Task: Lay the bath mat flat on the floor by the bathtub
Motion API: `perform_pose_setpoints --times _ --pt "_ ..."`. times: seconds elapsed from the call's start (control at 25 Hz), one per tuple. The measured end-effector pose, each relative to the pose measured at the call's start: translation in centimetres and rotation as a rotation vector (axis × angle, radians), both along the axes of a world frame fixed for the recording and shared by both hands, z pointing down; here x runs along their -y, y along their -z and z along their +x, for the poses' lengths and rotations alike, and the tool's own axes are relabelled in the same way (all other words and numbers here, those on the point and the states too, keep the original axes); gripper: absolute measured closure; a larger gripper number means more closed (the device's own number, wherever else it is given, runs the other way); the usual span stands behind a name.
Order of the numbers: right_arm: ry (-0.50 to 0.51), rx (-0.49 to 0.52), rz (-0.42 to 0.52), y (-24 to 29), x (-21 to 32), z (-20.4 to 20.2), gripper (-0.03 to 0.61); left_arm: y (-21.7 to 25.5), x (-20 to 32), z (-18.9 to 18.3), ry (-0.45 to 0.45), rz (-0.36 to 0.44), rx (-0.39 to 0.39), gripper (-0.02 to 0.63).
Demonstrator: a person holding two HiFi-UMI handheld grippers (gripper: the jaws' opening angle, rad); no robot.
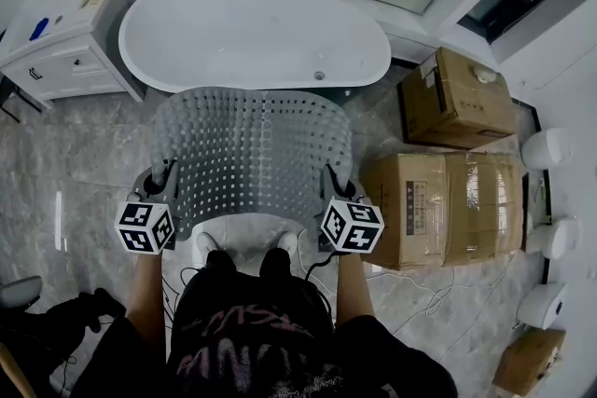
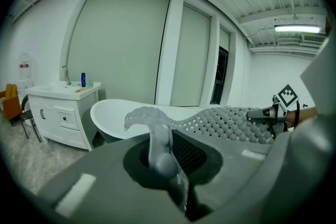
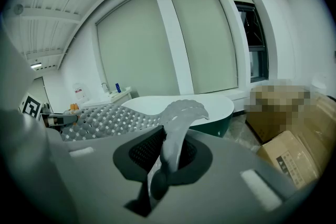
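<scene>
A grey perforated bath mat (image 1: 250, 154) hangs spread in the air between my two grippers, above the floor in front of the white bathtub (image 1: 252, 33). My left gripper (image 1: 160, 184) is shut on the mat's left edge, which shows as a pinched fold (image 2: 157, 136) in the left gripper view. My right gripper (image 1: 334, 186) is shut on the mat's right edge, the pinched fold (image 3: 176, 131) bunched in the right gripper view. The mat bows upward in its middle. The bathtub (image 2: 126, 113) stands just beyond it.
A white vanity cabinet (image 1: 65, 37) with a sink stands left of the tub. Two cardboard boxes (image 1: 448, 196) sit on the marble floor to the right, with white cables beside them. The person's feet (image 1: 247, 247) stand below the mat.
</scene>
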State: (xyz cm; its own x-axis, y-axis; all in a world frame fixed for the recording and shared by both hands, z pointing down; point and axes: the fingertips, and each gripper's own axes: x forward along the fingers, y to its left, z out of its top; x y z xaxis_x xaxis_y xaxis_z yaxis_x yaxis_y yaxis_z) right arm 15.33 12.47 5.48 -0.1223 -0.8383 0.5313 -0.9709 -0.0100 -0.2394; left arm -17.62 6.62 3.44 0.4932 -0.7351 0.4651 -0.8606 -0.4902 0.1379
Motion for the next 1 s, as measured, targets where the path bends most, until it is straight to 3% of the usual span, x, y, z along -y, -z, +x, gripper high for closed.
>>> perform_pose_setpoints --times 1.0 --pt "0.016 0.013 -0.091 -4.9 1.5 0.5 0.532 -4.9 1.7 0.2 -0.003 -0.084 0.040 0.586"
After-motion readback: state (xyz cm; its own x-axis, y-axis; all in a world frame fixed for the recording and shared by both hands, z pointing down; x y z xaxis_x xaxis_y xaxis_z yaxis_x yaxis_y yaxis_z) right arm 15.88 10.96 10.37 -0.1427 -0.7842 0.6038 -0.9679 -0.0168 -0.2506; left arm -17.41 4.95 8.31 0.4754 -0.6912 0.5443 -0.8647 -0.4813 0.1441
